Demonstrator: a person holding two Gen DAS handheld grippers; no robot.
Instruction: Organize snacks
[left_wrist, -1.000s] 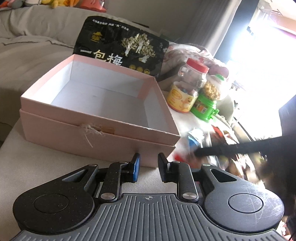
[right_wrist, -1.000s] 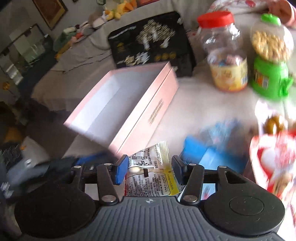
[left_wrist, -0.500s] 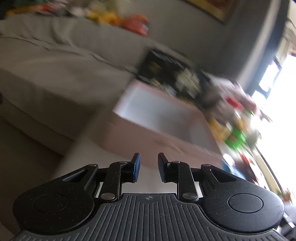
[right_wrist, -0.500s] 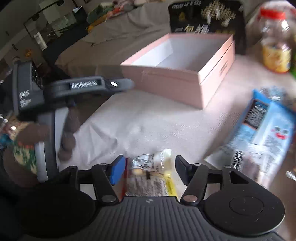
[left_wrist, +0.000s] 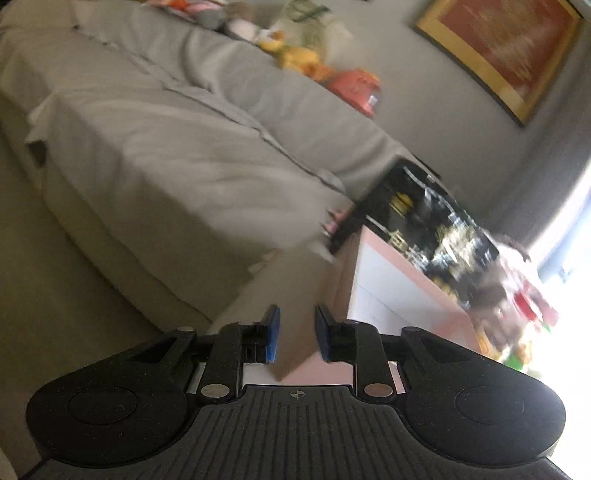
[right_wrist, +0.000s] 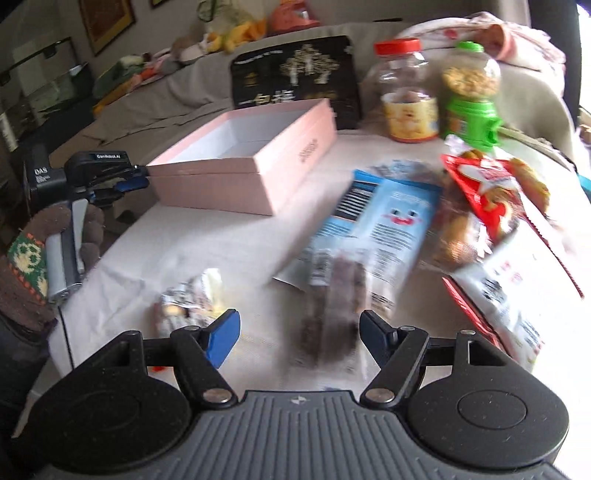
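Up close in your left wrist view, the left gripper (left_wrist: 296, 334) has its jaws nearly together with a narrow gap and nothing between them. It points at the near corner of the pink box (left_wrist: 402, 295), which sits right of centre and is partly hidden behind the fingers. A black bag (left_wrist: 424, 218) stands at the far side of the box, smeared by blur so its print cannot be read. Further right, the jars dissolve into window glare. A grey sofa (left_wrist: 166, 147) fills the left.

Over in your right wrist view, the right gripper (right_wrist: 299, 341) is spread wide and empty. A blurred dark packet (right_wrist: 332, 306) lies between the fingers, and a small silver wrapper (right_wrist: 192, 299) lies just left of them; what either holds is hard to make out. A blue bag (right_wrist: 384, 221) lies beyond the packet, with a red bag (right_wrist: 487, 192) cut off at the right. The box stands open at the far left of the table (right_wrist: 207, 247), with the black bag behind it. Your gloved left hand (right_wrist: 44, 258) holds the other gripper beside the box's near-left corner.
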